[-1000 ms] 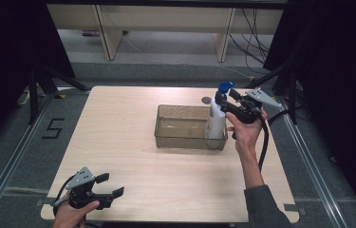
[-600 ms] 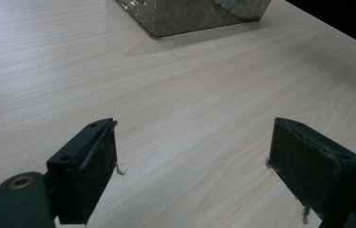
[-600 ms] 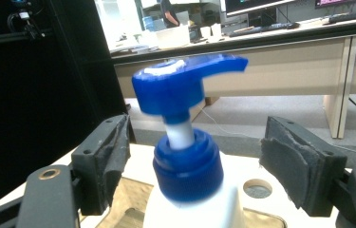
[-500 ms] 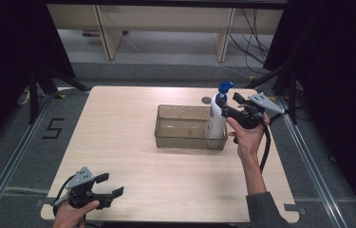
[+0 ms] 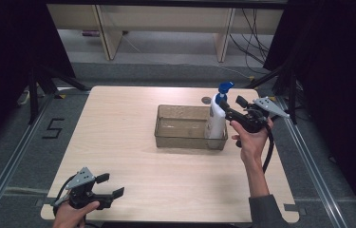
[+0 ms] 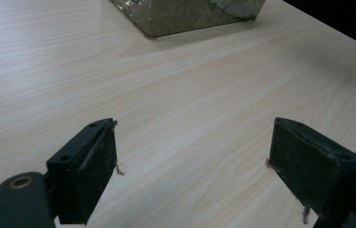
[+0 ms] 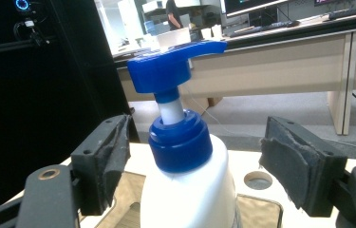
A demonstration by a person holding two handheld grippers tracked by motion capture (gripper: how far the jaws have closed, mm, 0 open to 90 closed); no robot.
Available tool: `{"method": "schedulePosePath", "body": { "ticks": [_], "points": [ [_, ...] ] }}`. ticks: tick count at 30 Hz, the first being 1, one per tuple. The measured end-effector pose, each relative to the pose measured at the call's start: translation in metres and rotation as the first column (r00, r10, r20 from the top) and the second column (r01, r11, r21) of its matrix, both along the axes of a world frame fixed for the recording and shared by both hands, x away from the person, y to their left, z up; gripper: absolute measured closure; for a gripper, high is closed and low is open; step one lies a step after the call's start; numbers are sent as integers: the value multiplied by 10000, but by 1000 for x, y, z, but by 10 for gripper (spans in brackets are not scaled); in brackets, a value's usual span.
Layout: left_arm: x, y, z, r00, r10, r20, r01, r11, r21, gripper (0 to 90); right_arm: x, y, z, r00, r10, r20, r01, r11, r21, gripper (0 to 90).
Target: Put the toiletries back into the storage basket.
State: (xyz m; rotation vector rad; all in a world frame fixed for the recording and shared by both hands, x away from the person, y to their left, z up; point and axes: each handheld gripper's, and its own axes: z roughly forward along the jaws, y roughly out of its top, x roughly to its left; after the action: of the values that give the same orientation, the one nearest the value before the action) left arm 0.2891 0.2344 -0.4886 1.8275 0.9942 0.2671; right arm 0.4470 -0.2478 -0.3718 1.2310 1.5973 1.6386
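Observation:
A white pump bottle (image 5: pixel 215 121) with a blue pump head (image 7: pixel 173 71) stands upright in the right end of a clear plastic bin (image 5: pixel 180 138) on the wooden table (image 5: pixel 128 118). My right gripper (image 5: pixel 232 104) is level with the bottle's neck, coming from the right. Its jaws have just been opening. In the right gripper view the blue collar (image 7: pixel 180 142) sits between the pads of the right gripper (image 7: pixel 199 149), with a gap on each side. My left gripper (image 5: pixel 110 185) rests open near the table's front left corner, and nothing lies between the jaws of the left gripper (image 6: pixel 192 156).
A round cable hole (image 5: pixel 206 100) sits in the table just behind the bin. The bin's near corner (image 6: pixel 166 21) shows far ahead of the left jaws. Black stands and rails flank the table, with desks beyond it.
The right gripper's jaws have spread off the bottle's neck and the hand has eased slightly right. The bottle stays upright in the bin. The left gripper has not moved.

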Motion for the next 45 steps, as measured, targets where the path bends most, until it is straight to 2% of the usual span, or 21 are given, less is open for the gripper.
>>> {"method": "schedulePosePath", "body": {
  "ticks": [5,8,11,12,17,19,24,27,28,31,34,35,38,39,41,42,45],
  "points": [
    [0,0,0,10000,40,-19,-40,10000,19,156,-2,0,1,10000,26,17,-26,10000,88,250],
    [0,0,0,10000,37,0,-37,10000,-8,156,-3,-1,2,9998,5,174,-6,10000,76,248],
    [0,0,0,10000,8,-10,-8,10000,22,156,-6,0,3,10000,61,18,-61,10000,36,238],
    [0,-1,0,10000,56,-6,-56,9999,-151,156,-6,1,3,10000,63,-18,-62,10000,62,239],
    [-1,-1,1,9998,143,-109,-143,9999,17,156,-8,4,3,9999,145,-8,-145,9999,-20,237],
    [0,-2,0,10000,74,-40,-74,9999,-136,156,-9,5,3,9999,152,-67,-152,9999,-53,236],
    [0,-1,0,10000,57,-31,-58,9999,-138,156,-11,6,1,9991,366,-209,-368,9993,-93,247],
    [-1,-2,0,10000,60,-45,-61,9999,-144,156,-13,6,0,9994,296,-187,-301,9992,-258,243],
    [-1,-2,1,9999,107,-40,-107,9999,-54,156,-14,6,0,9992,356,-182,-359,9993,-116,243],
    [-1,-1,1,10000,76,-30,-76,10000,-50,156,-17,4,0,9993,270,-249,-275,9994,-216,243],
    [-1,-1,1,10000,69,-26,-69,10000,-31,156,-19,5,0,9990,281,-352,-284,9996,-69,244],
    [-1,-1,1,10000,44,-20,-44,10000,4,156,-19,4,0,9993,320,-203,-325,9993,-205,244],
    [-1,-1,1,10000,48,-13,-48,10000,26,156,-21,6,0,9989,249,-393,-256,9995,-194,246],
    [-1,-1,1,10000,47,-10,-46,10000,29,156,-21,6,0,9993,156,-338,-168,9992,-362,247],
    [-1,-1,1,10000,59,-11,-59,10000,4,156,-22,7,1,9983,395,-436,-404,9990,-198,246],
    [-1,-1,1,10000,64,-17,-64,10000,0,156,-21,7,1,9991,319,-292,-330,9987,-401,243],
    [-1,-2,1,9999,101,-24,-101,9999,-26,156,-23,8,2,9983,337,-467,-352,9989,-319,240]
  ]
}}
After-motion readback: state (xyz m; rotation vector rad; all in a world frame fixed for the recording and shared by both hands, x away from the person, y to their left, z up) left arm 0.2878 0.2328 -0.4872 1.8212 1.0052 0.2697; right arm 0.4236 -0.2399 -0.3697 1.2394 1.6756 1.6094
